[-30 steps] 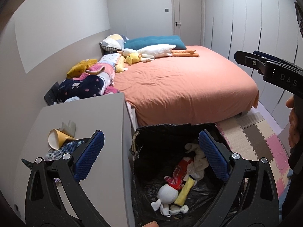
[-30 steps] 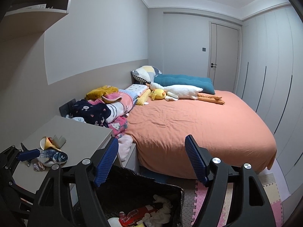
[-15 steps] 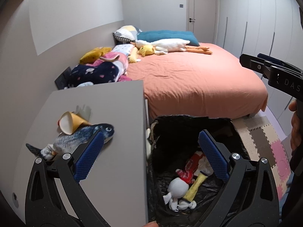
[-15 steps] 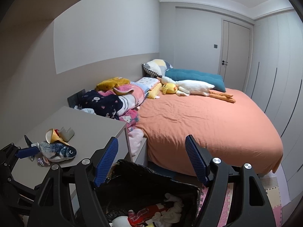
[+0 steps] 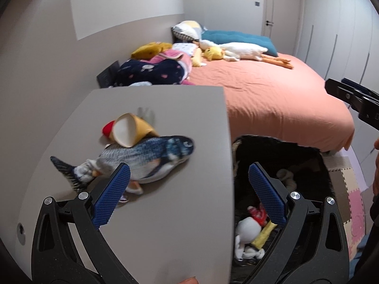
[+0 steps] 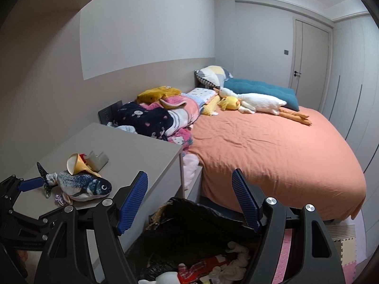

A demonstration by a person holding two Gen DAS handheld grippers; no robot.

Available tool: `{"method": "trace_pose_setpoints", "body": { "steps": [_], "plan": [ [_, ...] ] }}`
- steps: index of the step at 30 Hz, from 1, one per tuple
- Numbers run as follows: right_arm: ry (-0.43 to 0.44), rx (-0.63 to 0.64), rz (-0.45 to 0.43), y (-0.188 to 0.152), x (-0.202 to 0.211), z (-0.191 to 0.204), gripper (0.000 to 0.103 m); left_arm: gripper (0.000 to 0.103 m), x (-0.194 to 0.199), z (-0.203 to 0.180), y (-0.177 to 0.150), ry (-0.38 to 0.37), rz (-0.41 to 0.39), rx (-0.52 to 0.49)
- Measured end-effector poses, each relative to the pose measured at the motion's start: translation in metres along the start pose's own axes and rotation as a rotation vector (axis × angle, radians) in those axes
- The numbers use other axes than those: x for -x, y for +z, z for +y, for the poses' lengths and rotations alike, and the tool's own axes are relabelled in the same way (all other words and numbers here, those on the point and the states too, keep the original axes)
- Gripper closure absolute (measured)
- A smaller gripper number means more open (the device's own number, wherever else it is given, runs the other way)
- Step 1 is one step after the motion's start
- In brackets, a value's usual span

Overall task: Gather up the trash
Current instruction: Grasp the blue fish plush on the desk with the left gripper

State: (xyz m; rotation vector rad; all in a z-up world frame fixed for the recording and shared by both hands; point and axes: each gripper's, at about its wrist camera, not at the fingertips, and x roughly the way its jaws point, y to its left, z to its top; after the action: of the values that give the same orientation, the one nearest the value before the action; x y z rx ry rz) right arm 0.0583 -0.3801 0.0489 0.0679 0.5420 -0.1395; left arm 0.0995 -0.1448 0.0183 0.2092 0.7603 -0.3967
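Fish toy point(image 5: 144, 159) lies flat on the desk point(image 5: 165, 224), left of the black-lined bin point(image 5: 315, 163), a yellow cone point(image 5: 132, 131) leaning on its back. Long axis runs left-right in the left wrist view: tail left, head right toward the bin. Left tongs point(image 5: 189, 190) open, empty, left pad just by the tail end; judged next: straddle mid-body across the axis, then close. Right tongs point(image 6: 189, 197) open, empty, over the bin.
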Motion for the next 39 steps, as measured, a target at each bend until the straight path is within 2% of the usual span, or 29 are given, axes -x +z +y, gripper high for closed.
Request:
{"method": "trace_pose_setpoints", "body": {
  "steps": [5,11,30,36,39],
  "plan": [
    [0.022,0.016,0.019,0.000,-0.017,0.014,0.029,0.006,-0.013,0.027,-0.001,0.030,0.018,0.048],
    [0.031,0.025,0.037,0.001,-0.033,0.025,0.029,0.006,-0.029,0.049,-0.001,0.033,0.034,0.081],
    [0.102,0.062,0.083,0.003,-0.088,0.078,0.029,0.007,-0.088,0.095,0.003,0.027,0.104,0.115],
    [0.121,0.075,0.094,0.001,-0.098,0.089,0.029,0.025,-0.096,0.103,-0.002,0.008,0.102,0.129],
    [0.144,0.081,0.104,0.000,-0.102,0.096,0.029,0.038,-0.097,0.104,-0.003,0.005,0.103,0.121]
  ]
}}
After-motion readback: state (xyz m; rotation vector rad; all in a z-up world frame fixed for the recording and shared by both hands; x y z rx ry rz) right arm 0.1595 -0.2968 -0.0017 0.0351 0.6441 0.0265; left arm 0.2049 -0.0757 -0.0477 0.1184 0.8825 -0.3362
